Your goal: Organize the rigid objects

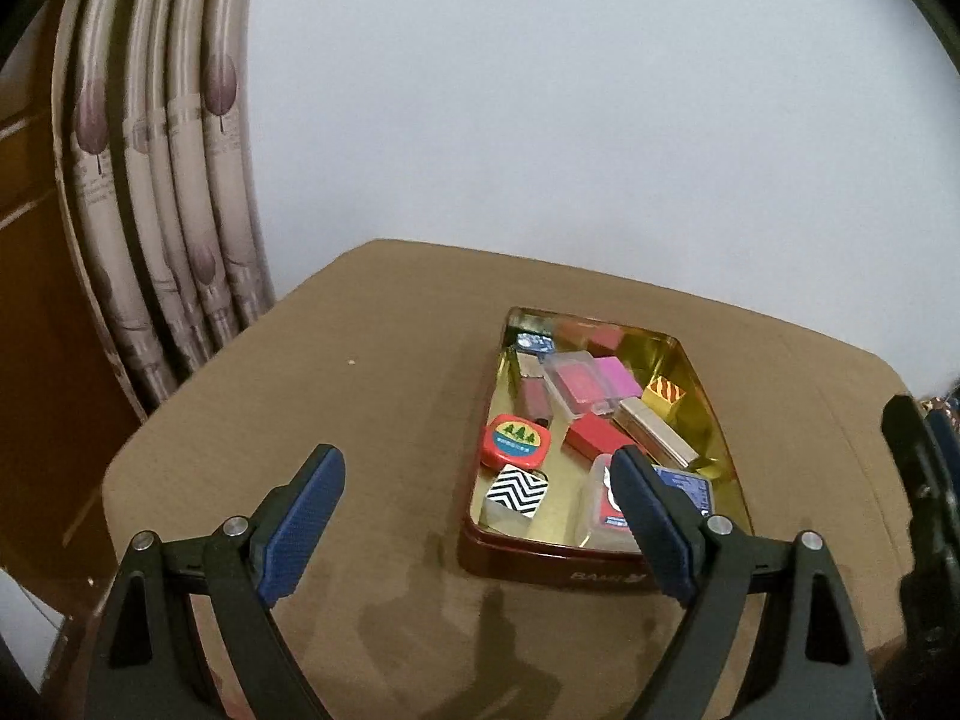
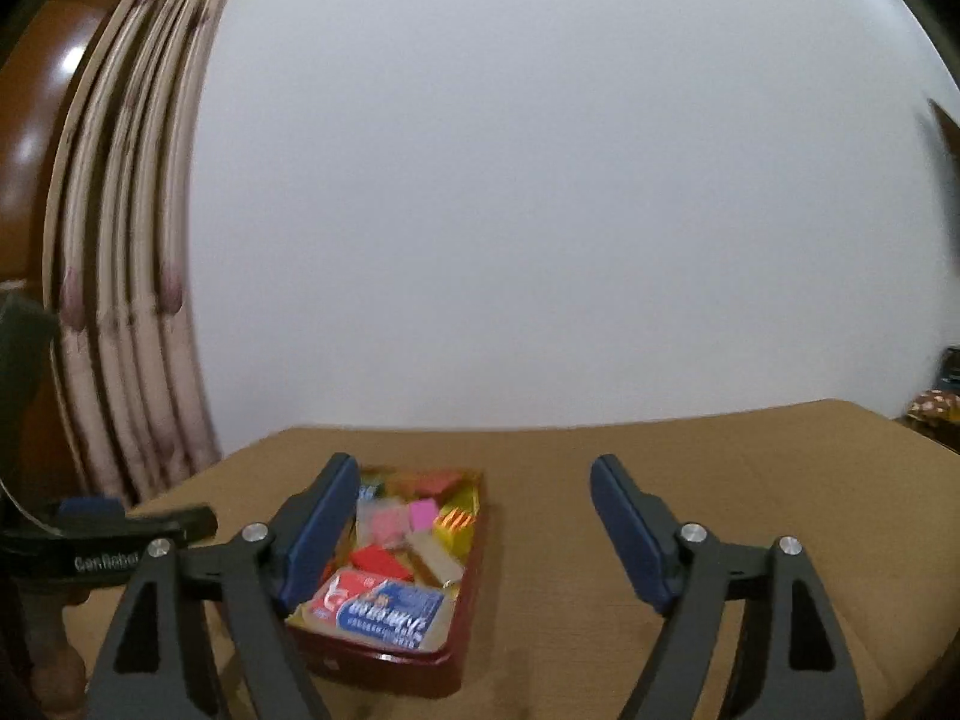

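The tin (image 1: 606,564) of small rigid objects sits on the brown worktop (image 1: 312,372) toward its right edge. Left gripper (image 1: 480,516) fingers spread wide and empty, the tin behind its right finger. Right gripper (image 2: 471,525) fingers likewise apart and empty, the tin behind its left finger.

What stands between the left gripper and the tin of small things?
Nothing visible. The left gripper is open and empty, with only bare brown tabletop before the tin, whose top is open.

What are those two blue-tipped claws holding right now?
Nothing. The left gripper and right gripper both stand open and empty, above the tin of small items.
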The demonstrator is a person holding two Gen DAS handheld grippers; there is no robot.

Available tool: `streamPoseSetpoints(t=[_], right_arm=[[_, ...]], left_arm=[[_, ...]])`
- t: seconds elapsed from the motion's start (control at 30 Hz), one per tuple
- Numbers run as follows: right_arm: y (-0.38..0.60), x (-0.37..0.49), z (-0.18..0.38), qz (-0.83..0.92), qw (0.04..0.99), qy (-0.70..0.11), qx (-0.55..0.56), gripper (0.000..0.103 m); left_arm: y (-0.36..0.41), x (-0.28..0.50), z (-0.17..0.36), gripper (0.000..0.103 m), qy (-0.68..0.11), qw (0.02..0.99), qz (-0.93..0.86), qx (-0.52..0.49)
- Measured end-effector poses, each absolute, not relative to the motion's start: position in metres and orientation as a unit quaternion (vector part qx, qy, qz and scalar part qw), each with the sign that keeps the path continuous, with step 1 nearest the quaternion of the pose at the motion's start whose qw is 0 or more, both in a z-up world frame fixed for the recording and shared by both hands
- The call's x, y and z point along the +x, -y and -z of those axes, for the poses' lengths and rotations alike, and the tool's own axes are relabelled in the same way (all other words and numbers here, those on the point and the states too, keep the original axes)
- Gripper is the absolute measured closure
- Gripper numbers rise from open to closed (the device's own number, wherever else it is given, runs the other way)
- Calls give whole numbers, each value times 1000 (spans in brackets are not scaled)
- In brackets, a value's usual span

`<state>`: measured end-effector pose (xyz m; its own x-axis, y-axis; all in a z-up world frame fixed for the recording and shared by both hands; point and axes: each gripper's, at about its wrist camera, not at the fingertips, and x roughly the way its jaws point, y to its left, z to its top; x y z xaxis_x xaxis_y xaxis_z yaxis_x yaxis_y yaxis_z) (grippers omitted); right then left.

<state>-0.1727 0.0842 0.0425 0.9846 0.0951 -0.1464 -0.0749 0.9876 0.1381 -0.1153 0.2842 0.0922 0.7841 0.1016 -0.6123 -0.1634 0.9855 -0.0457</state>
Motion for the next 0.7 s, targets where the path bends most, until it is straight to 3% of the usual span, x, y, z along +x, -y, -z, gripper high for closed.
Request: streamPoseSetpoints(t=[0.37,0.5,0.7], right_arm=[[-99,-184,-54,-52,995,-82,39,21],[-95,-180,-53,-48,993,-97,47,21],[-98,-175,-50,-51,991,-113,46,21]], left_arm=[[-278,-119,-94,9,-315,947,-57,-25],[-277,-116,-90,1,-324,944,-50,-18],[-274,-113,-81,1,-344,938,-43,-7]])
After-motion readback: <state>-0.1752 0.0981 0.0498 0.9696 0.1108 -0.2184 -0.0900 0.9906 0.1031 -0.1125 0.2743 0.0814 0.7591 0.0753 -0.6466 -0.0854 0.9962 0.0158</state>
